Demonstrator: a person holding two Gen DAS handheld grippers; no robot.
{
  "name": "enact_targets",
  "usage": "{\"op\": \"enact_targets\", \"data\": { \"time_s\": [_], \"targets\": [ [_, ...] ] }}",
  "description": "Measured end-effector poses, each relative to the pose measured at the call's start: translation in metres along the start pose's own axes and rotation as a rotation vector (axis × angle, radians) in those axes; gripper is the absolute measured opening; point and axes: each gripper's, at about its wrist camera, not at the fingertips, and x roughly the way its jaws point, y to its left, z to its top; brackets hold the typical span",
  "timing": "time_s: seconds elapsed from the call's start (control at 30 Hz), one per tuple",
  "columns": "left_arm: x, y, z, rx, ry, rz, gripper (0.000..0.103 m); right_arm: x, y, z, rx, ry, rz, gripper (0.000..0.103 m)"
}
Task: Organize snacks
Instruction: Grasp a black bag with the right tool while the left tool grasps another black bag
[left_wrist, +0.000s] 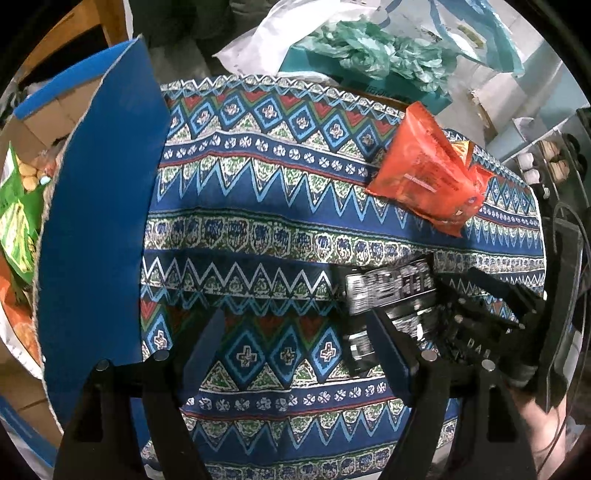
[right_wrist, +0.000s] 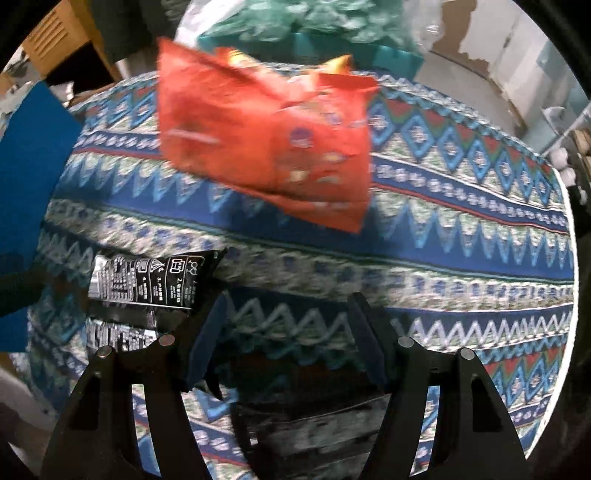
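Note:
My left gripper (left_wrist: 295, 332) hangs open over the patterned tablecloth (left_wrist: 258, 192) with only cloth between its fingers. An orange snack bag (left_wrist: 432, 177) lies at the far right of the table, and it also shows ahead in the right wrist view (right_wrist: 273, 136). My right gripper (right_wrist: 288, 325) is shut on a black packet with white print (right_wrist: 155, 280). The packet sticks out past its left finger, and more dark wrapper sits low between the fingers. In the left wrist view the black packet (left_wrist: 388, 291) is blurred at the right, beside my left gripper's right finger.
A blue cardboard box (left_wrist: 99, 221) stands open at the left edge of the table; a green snack bag (left_wrist: 14, 221) and other packs lie inside it. Plastic bags (left_wrist: 369, 48) and a teal box are piled behind the table. A person's hand (left_wrist: 543, 424) shows at the lower right.

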Motion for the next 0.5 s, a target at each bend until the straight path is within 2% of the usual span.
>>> {"op": "enact_targets", "data": {
  "time_s": [0.07,0.17,0.27,0.5],
  "targets": [
    [0.002,0.000,-0.001,-0.009,0.010,-0.006,0.080,0.000,0.012,-0.001,-0.027,0.008,0.005,0.068],
    [0.004,-0.003,-0.002,-0.011,0.023,-0.015,0.082,-0.008,0.015,-0.006,-0.048,0.011,0.003,0.077],
    [0.008,-0.011,-0.002,0.006,0.038,-0.023,0.087,-0.021,0.005,-0.015,-0.020,0.009,0.030,0.077],
    [0.020,-0.026,-0.004,0.018,0.085,-0.030,0.087,-0.035,-0.027,-0.042,0.008,0.049,0.063,0.077]
  ]
}}
